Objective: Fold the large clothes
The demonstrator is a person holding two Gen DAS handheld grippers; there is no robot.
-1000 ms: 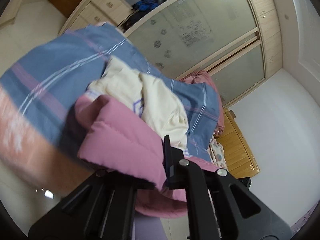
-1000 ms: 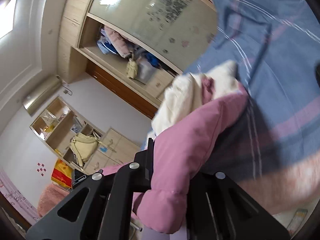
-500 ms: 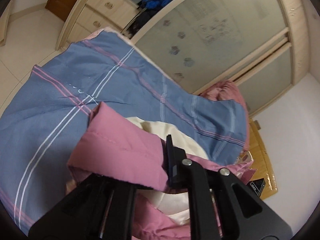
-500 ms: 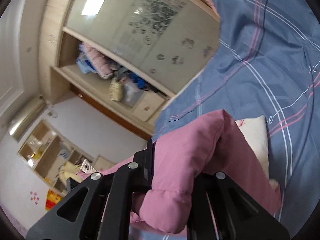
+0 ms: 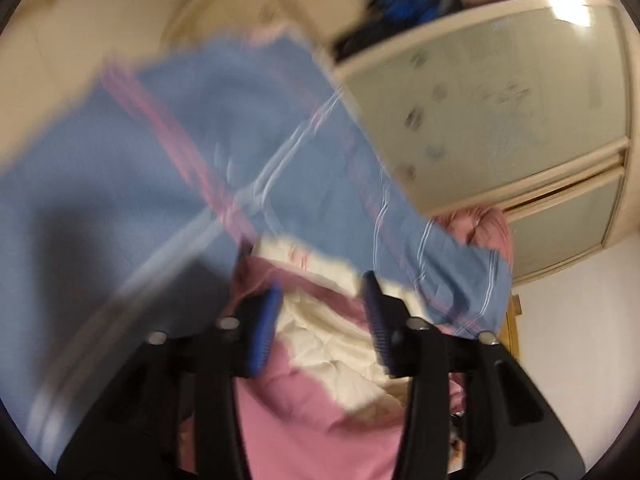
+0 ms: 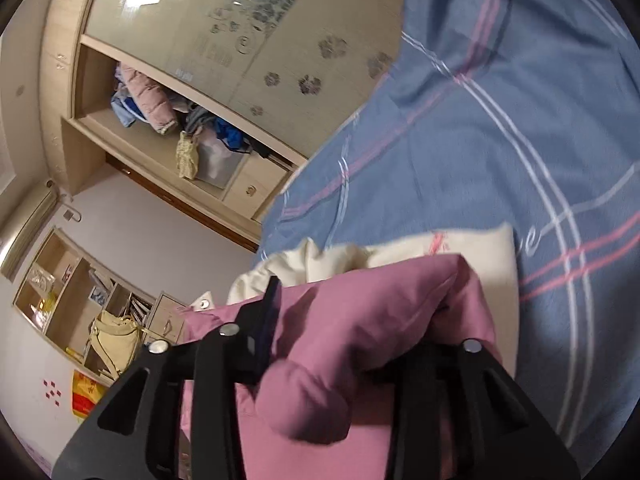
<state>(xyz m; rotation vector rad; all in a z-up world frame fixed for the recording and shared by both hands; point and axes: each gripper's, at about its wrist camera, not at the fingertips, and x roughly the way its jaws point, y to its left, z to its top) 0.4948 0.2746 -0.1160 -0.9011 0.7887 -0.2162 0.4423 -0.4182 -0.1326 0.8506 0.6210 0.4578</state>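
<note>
Two claws, left [image 5: 322,312] and right [image 6: 352,344], just released one pink jacket [image 6: 360,320] (cream-lined).

Left hand-held gripper [image 5: 322,314], jaws just opening, over pink-and-cream garment [image 5: 320,412]

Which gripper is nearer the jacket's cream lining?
Left. The left gripper, jaws just opened, straddles the cream lining with nothing pinched. The right gripper, jaws also just opening, has the pink fold between them; the lining lies beyond that fold.

Motion blur smears the blue plaid sheet [image 5: 160,168]; pink jacket [image 6: 360,320] hides one right finger.
</note>
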